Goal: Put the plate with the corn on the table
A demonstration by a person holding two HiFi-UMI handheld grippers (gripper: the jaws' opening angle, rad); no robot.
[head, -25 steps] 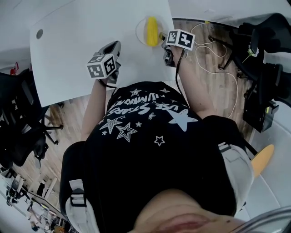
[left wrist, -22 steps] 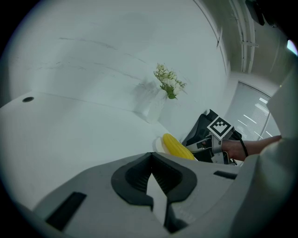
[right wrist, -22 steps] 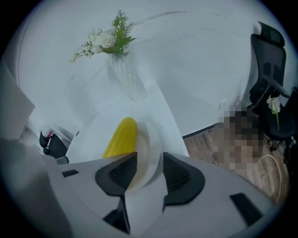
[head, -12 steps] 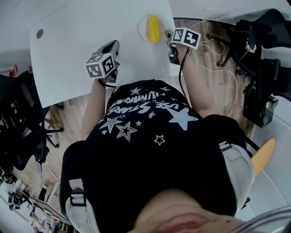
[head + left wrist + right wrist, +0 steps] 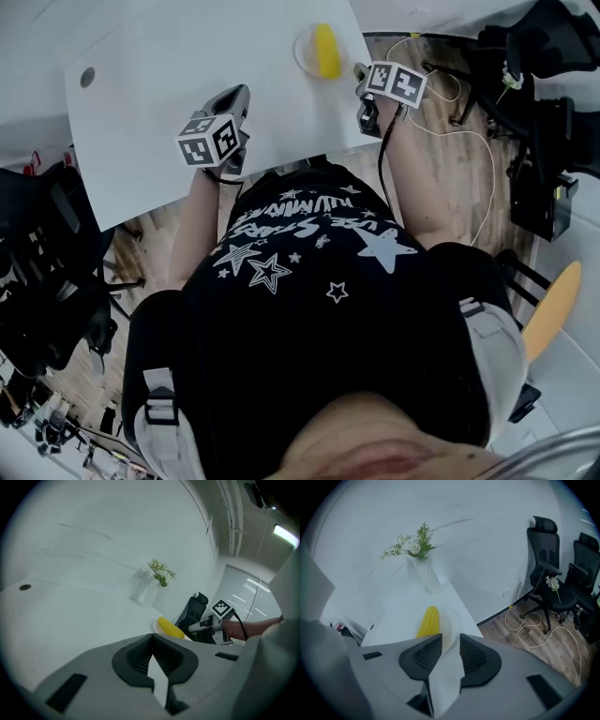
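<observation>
The broad white rectangular table (image 5: 169,84) fills the upper part of the head view; the round pale shallow plate (image 5: 300,47) lies flat on it, close to the far right corner, with the yellow cob of corn (image 5: 325,51) lying along its middle; judging by that, the plate is already down and the task looks all but done. The main risk is the plate's place so near the table's edge; the right gripper (image 5: 450,637) hangs just beside that edge and near the plate, so a careless sweep of it, or of the black cable (image 5: 382,150) that trails from it, could nudge the plate toward the drop or roll the smooth cob off the shallow rim. A second risk is the clear glass vase of white flowers (image 5: 424,573) standing further back on the table, which a wide swing could tip. The right gripper's jaws stand partly apart and have just been closing; nothing is between them, and the plate's rim shows only beyond their tips, untouched. The left gripper (image 5: 152,636) hovers over bare tabletop well apart from the plate; its jaws meet at the tips and grip nothing.
</observation>
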